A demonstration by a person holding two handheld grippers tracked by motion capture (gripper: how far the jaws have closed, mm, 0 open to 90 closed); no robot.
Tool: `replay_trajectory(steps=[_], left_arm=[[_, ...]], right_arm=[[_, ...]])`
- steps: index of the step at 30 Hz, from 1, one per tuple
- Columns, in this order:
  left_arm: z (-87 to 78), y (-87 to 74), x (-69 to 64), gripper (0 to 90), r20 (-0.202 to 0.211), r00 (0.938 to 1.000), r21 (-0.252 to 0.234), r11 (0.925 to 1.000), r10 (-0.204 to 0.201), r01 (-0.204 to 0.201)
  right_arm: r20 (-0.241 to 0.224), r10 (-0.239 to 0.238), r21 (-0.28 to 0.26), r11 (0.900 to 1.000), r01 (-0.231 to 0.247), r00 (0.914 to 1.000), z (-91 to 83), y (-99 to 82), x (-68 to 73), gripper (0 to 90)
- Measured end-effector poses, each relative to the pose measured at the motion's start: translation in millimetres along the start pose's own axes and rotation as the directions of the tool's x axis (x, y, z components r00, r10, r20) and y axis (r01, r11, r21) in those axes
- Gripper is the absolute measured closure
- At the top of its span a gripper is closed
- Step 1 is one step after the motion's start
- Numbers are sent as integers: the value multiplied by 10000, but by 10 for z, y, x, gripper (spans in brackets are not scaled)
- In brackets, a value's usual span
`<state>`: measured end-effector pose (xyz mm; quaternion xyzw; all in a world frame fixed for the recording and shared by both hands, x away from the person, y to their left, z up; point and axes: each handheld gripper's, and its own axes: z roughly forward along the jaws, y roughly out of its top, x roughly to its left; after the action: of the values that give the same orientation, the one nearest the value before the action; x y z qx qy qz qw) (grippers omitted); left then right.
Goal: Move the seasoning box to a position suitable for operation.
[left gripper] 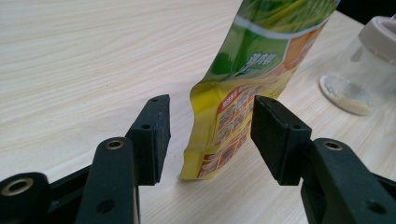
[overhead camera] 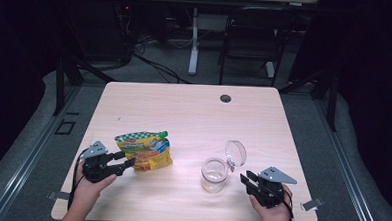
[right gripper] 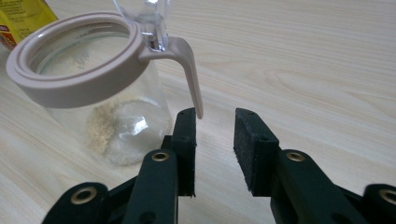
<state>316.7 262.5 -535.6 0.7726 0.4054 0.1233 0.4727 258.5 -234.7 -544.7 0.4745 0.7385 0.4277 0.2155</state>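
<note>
A yellow and green snack pouch (overhead camera: 144, 151) stands on the wooden table (overhead camera: 194, 110) at the front left. My left gripper (overhead camera: 127, 160) is open, and the pouch's lower corner (left gripper: 243, 88) sits between its jaws with a gap beside the left pad. A clear glass jar (overhead camera: 214, 174) with a beige rim stands at the front right, its clear lid (overhead camera: 235, 152) flipped up. A little pale powder lies in the jar (right gripper: 93, 93). My right gripper (overhead camera: 246, 177) is open just right of the jar. The beige lid lever (right gripper: 191, 79) ends above its left pad, and nothing lies between the jaws (right gripper: 215, 135).
A cable hole (overhead camera: 225, 98) sits near the table's far edge. A black chair (overhead camera: 250, 33) and a desk leg (overhead camera: 194, 40) stand on the floor beyond the table. The jar (left gripper: 359, 70) shows to the right of the pouch in the left gripper view.
</note>
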Motion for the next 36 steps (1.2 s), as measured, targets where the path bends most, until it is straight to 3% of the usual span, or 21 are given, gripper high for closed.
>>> replay_trajectory(steps=[6,12,28,36], left_arm=[[68,26,11,518,87,10000,-33,10000,40,-40],[118,13,33,563,460,9988,57,9998,170,-173],[125,-8,-19,668,517,9984,92,9996,247,-252],[105,-28,-114,726,602,9979,229,9994,228,-242]], right_arm=[[200,134,-54,9999,-133,9997,-72,-41,-36,695],[229,154,-55,9999,-153,9996,-74,-48,-37,691],[250,206,-26,9998,-205,9995,-56,-44,-55,687],[127,134,-97,9999,-133,9998,-29,-14,-42,683]])
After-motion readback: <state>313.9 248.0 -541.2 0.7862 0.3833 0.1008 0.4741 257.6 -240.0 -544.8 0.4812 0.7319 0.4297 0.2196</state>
